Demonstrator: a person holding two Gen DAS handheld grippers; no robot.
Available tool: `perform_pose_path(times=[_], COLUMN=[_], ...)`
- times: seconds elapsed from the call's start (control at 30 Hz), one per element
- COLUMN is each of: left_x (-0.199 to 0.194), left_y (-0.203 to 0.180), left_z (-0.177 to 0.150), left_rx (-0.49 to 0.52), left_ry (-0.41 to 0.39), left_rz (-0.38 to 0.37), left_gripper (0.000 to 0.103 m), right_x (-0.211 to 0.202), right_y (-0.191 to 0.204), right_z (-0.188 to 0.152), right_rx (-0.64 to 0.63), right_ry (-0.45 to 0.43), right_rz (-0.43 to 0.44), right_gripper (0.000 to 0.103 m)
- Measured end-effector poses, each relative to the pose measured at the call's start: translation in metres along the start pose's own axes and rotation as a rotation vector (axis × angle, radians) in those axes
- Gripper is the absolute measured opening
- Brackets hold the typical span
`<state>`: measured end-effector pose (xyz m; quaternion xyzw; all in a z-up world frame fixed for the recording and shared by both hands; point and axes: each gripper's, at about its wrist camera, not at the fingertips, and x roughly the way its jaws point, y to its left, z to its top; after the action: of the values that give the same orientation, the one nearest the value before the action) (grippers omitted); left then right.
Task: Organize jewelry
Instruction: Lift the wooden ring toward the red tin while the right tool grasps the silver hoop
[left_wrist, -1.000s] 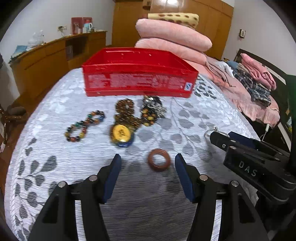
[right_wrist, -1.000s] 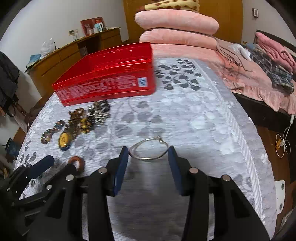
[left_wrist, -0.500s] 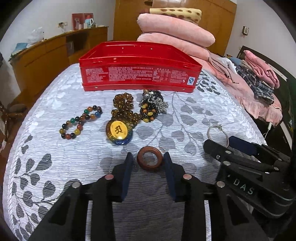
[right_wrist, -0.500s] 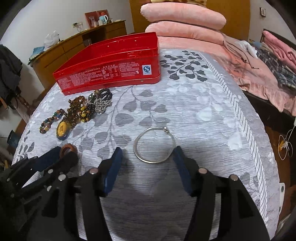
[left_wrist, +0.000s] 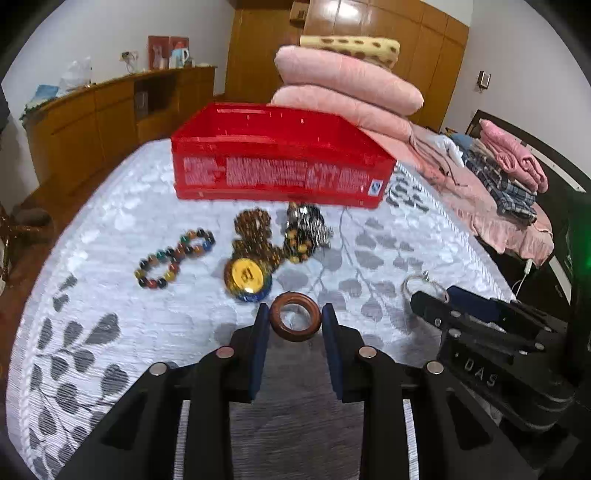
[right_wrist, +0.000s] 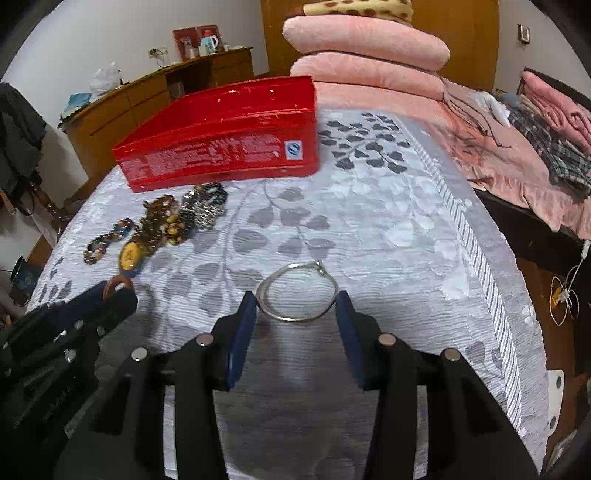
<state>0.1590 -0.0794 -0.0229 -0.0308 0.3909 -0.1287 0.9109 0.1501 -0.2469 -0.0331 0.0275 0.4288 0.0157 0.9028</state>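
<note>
Left wrist view: left gripper pinching the brown ring between its blue pads, ring flat and dead centre of the jaws, apparently just above the leaf-print bedspread. Red tray straight ahead, well beyond the tips, long side square to the fingers; yellow pendant and beaded bracelet ahead and to the left, between claw and tray. Likely next: lift and carry forward over the tray's near wall.

Right wrist view: right gripper closed to the silver bangle, pads touching its left and right sides, clasp at the far edge, pointing away. Tray ahead and left from here, so farther for this claw; left claw judged nearer.

Only the right view showing both pads against the bangle, mostly hidden behind the claw in the left; only the left view showing the ring's full outline.
</note>
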Motion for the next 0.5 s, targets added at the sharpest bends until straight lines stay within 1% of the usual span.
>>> perform_pose_path(times=[0.1, 0.23, 0.3, 0.37, 0.43, 0.5], left_x=[0.001, 0.009, 0.013, 0.014, 0.014, 0.014], left_y=[0.002, 0.009, 0.011, 0.011, 0.011, 0.01], left_z=[0.004, 0.004, 0.003, 0.003, 0.002, 0.002], left_rx=[-0.002, -0.022, -0.028, -0.029, -0.025, -0.021], left_ry=[-0.005, 0.024, 0.039, 0.045, 0.042, 0.044], left_rz=[0.008, 0.006, 0.001, -0.003, -0.004, -0.006], left_gripper=[0.029, 0.029, 0.029, 0.029, 0.029, 0.029], right_x=[-0.001, 0.016, 0.014, 0.015, 0.017, 0.02], right_y=[0.005, 0.009, 0.009, 0.009, 0.01, 0.014], right_z=[0.002, -0.001, 0.0, 0.001, 0.002, 0.006], right_rx=[-0.015, -0.036, -0.032, -0.029, -0.032, -0.044], right_ry=[-0.003, 0.064, 0.062, 0.062, 0.062, 0.064], right_rz=[0.006, -0.001, 0.0, 0.002, 0.001, -0.002], right_gripper=[0.042, 0.042, 0.043, 0.047, 0.049, 0.055])
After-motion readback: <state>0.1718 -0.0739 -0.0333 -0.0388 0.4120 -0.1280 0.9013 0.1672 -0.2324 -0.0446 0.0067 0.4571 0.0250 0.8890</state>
